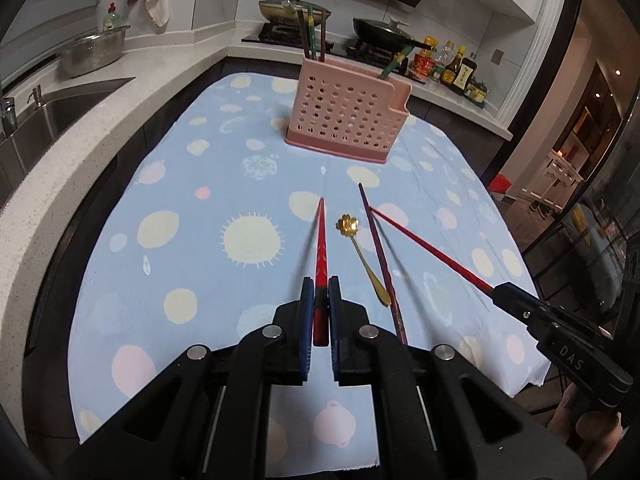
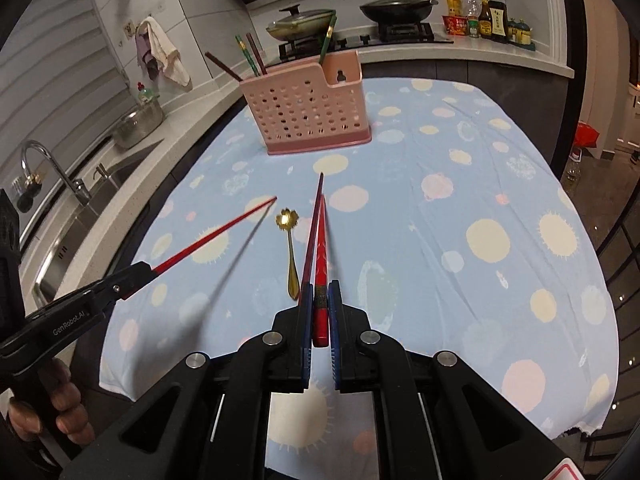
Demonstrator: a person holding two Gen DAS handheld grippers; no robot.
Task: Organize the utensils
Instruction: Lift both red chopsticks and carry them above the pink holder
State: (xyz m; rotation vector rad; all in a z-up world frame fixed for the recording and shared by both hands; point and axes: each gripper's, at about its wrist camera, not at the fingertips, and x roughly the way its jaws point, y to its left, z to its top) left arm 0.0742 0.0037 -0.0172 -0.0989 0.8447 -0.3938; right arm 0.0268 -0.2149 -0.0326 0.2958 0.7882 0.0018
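My left gripper [image 1: 319,294] is shut on a red chopstick [image 1: 320,240] that points forward above the cloth. My right gripper [image 2: 320,294] is shut on a second red chopstick [image 2: 321,240]; it shows at the right of the left wrist view [image 1: 424,246]. A dark purple chopstick [image 1: 380,252] and a gold flower-shaped spoon [image 1: 362,254] lie on the cloth between them. The pink perforated utensil holder [image 1: 346,114] stands farther back and holds several chopsticks. The left gripper and its chopstick [image 2: 212,238] appear at the left of the right wrist view.
A blue cloth with pastel dots [image 1: 192,184] covers the table. A sink [image 1: 48,116] and steel colander [image 1: 94,54] are on the left counter. Pans on a stove [image 1: 296,10] and sauce bottles [image 1: 452,66] stand behind the holder.
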